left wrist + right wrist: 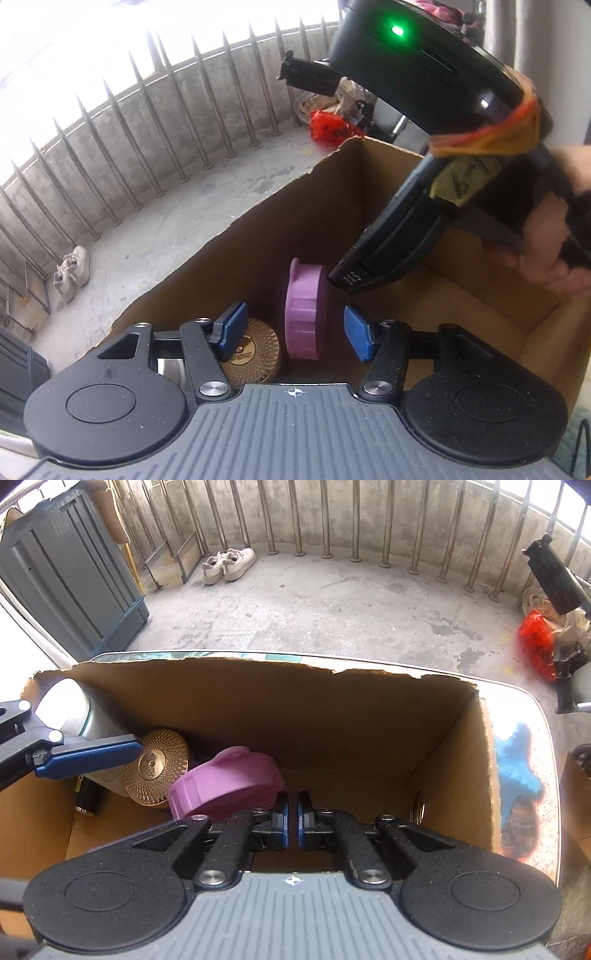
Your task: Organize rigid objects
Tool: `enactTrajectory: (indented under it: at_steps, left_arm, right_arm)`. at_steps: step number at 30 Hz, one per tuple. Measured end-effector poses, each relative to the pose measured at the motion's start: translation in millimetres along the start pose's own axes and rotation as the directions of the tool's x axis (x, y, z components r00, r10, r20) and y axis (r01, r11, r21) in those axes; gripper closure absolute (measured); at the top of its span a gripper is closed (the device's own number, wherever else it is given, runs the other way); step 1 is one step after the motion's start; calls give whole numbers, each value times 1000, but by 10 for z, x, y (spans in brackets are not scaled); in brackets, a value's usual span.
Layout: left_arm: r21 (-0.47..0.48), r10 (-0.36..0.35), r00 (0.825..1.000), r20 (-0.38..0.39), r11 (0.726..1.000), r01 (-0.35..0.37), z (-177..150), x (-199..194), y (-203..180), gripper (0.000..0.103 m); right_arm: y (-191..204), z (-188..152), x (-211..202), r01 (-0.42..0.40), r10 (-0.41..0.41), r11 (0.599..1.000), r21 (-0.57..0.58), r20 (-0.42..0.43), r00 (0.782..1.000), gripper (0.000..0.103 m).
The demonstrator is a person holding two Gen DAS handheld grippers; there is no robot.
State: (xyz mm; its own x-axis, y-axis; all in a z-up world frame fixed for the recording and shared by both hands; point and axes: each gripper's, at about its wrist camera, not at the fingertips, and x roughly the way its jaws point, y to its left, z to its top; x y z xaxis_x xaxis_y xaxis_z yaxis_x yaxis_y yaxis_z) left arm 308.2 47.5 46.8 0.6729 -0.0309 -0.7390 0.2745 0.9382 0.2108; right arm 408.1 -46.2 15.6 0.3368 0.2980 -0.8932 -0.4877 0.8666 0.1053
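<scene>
Left wrist view: left tool (295, 328) points down into the open cardboard box (369, 206), blue pads parted, nothing pressed between them. The purple ribbed lid (306, 310) stands on edge in the gap ahead of the pads, touching neither as far as can be seen. Just left of it, partly behind the left pad, a gold patterned tin (255, 350) lies in the box. Above and to the right, the body of the right tool (417, 206) hangs over the box, with a hand (546, 254) on its handle. Right wrist view: right tool (293, 821) is closed, pads almost together, empty. The purple ribbed lid (225, 782) sits just ahead and left of its tips, tilted, leaning toward the gold patterned tin (157, 766). Behind the tin, a silver canister (70, 709) lies in the box's left corner; a small black cylinder (88, 797) lies below it. One pad of the left tool (88, 760) reaches in from the left, over the canister. The box (295, 701) stands on a glossy worktop (524, 760). Beyond: concrete floor (332, 602), railing, white sneakers (229, 565).
</scene>
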Motion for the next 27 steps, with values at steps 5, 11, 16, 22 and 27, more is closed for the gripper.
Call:
enactTrajectory:
  at_steps: [5,11,16,22,27]
  left_arm:
    - [73,76,997,-13,995,-75,43,275,-165,66]
    - [-93,-54,998,-37,994,51,127,283,79,85]
    - [-303,-299,954,-32,912,276,96,392,368,85]
    - [-126,-108,993,-57,987,100,181,395,3,73]
    - [62,97,995,-13,993,-96,197,265,-120,46]
  right_arm:
    - [16,6,32,-1,1,1000,-10,-6,1000,99]
    - [-17,-44,-57,-33,33,999,-10,6,999,98]
    - [-126,-200,-389,-57,58,998,-17,59,997,95]
    - [-151,-219,-467,-75,76,997,-22,54,996,96]
    - [-182,-167,-380,-96,95,995,14,54,994,97]
